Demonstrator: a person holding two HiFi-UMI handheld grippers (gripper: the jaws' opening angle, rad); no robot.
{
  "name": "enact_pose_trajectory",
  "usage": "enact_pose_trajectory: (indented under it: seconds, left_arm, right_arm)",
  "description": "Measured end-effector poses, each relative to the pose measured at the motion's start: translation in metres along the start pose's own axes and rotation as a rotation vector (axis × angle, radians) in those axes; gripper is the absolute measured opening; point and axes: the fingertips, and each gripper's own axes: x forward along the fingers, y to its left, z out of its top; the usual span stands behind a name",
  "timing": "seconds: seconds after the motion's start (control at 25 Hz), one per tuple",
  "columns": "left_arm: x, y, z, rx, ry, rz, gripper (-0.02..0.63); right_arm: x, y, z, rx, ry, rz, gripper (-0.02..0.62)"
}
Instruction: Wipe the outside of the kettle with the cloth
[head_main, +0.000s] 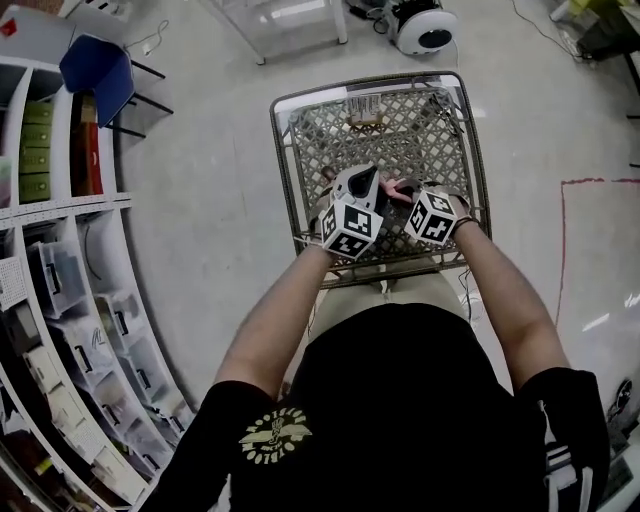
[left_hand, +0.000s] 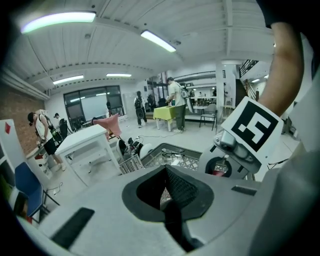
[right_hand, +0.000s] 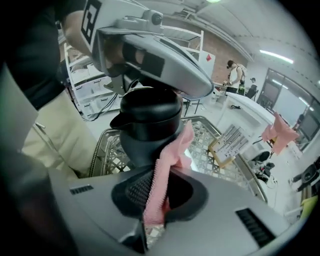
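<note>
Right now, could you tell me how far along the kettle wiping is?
Done: the right gripper is shut on the pink cloth, and the left gripper seems to hold the kettle above the basket. In hand: the cloth lies against the kettle's side. Left: wiping round the outside; progress there cannot be told.

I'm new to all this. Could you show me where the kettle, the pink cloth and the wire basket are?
kettle (right_hand: 150, 127), right gripper view, on its black body below the lid.
pink cloth (right_hand: 172, 157), right gripper view, on the fold lying against the kettle.
wire basket (head_main: 400, 140), head view, on bare mesh.
</note>
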Motion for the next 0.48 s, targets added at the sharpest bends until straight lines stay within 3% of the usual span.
enact_pose_trajectory:
  seconds: [0.28, 0.48]
  left_arm:
    - [0.001, -0.002, 0.005, 0.029, 0.03, -0.017, 0.006]
    - [-0.002, 0.0, 0.006, 0.003, 0.034, -0.039, 0.006]
  right_arm:
    - [-0.011, 0.051, 0.003, 0.119, -0.055, 0.006, 0.037]
    - [-0.008, 0.083, 0.027, 0.177, -0.12, 0.012, 0.037]
